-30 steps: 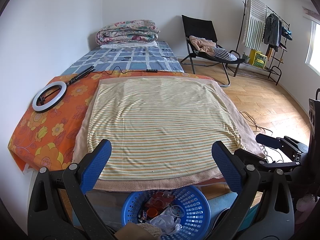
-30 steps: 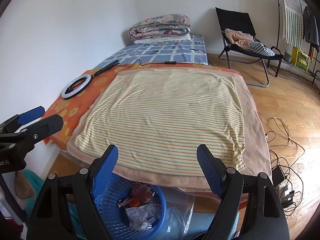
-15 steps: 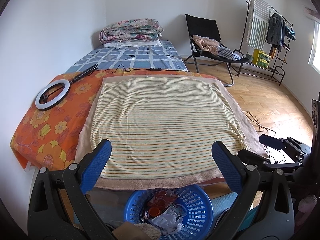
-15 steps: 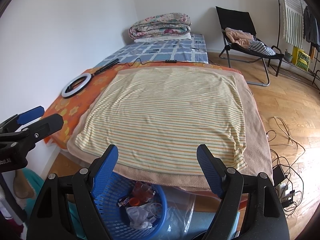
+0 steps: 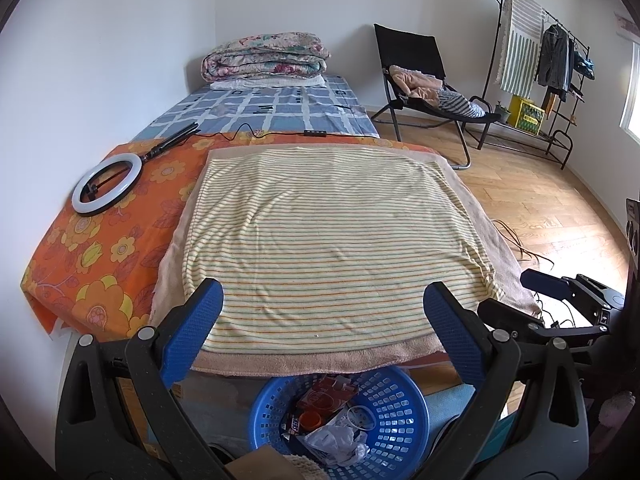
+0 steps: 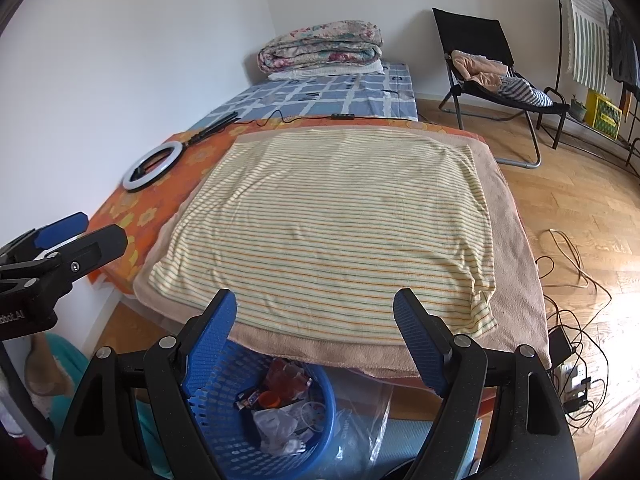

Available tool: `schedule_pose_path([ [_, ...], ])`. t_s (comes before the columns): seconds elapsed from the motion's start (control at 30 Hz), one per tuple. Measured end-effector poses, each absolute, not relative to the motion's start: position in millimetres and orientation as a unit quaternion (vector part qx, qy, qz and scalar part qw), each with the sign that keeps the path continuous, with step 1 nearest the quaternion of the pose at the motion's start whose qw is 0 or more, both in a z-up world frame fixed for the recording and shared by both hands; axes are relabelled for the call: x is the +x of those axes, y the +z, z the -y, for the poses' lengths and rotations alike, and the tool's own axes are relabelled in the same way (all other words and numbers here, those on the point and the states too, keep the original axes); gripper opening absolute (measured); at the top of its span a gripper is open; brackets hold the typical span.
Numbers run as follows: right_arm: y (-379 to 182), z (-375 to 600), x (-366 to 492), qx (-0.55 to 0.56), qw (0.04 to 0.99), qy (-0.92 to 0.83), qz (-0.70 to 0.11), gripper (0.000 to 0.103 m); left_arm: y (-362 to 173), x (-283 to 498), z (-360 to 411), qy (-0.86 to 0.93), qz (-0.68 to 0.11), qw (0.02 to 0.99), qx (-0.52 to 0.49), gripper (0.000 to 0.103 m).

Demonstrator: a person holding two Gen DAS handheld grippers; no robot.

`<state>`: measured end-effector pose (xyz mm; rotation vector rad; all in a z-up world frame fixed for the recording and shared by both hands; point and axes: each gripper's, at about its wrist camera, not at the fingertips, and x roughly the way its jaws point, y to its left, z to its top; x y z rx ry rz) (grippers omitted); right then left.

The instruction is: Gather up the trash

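Left gripper [image 5: 323, 308] and right gripper [image 6: 315, 316]: both spread wide, empty, scarcely shifted over the last second. Round blue perforated plastic basket [image 5: 394, 408] just below them holds wrappers and crumpled trash [image 5: 332, 436]; striped yellow towel [image 5: 332, 236] ahead bare. Collection apparently complete.

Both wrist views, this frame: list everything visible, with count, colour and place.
Blue plastic mesh basket: one, on the floor at the bed's near end, holding trash.
Trash: several pieces, crumpled clear plastic, red wrapper, orange cap, inside the basket.
Yellow striped towel: one, spread flat on the bed.
White ring light: one, lying on the orange floral sheet.
Folded floral quilt: one, at the bed's far end.
Black folding chair: one, with clothes on it, right of the bed.
Black clothes rack: one, by the right wall.
Cables: several, on the wooden floor.
Left gripper: blue pads, open, empty.
Right gripper: blue pads, open, empty.
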<state>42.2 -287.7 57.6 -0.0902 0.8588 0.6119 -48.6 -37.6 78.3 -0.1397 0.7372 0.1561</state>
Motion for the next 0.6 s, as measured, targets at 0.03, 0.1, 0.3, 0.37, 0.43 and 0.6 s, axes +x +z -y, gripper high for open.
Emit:
schedule_pose_path([
  [0.03,57.6,287.8,42.2,-0.043,0.863,0.292,-0.409,0.081,78.1,-48.5,37.4,0.076,-0.360,0.927,-0.069,0.102],
  [0.1,57.5,287.8,42.2,-0.043,0.863,0.292,-0.410,0.081,77.6,-49.0,38.4,0.077,-0.360,0.927,-0.068,0.102],
  [0.3,55.5,286.8,41.5,-0.043,0.862,0.292,-0.412,0.081,76.4,-49.5,38.2,0.079,-0.360,0.927,-0.069,0.102],
  [0.37,54.9,286.3,41.4,-0.043,0.862,0.292,-0.413,0.081,76.3,-49.5,38.0,0.080,-0.360,0.927,-0.069,0.102],
  [0.43,54.8,286.2,41.5,-0.043,0.861,0.292,-0.413,0.081,76.3,-49.4,37.5,0.079,-0.360,0.927,-0.068,0.102],
  [0.6,54.8,286.0,41.7,-0.043,0.861,0.292,-0.414,0.081,73.1,-51.3,33.8,0.084,-0.360,0.927,-0.071,0.102],
])
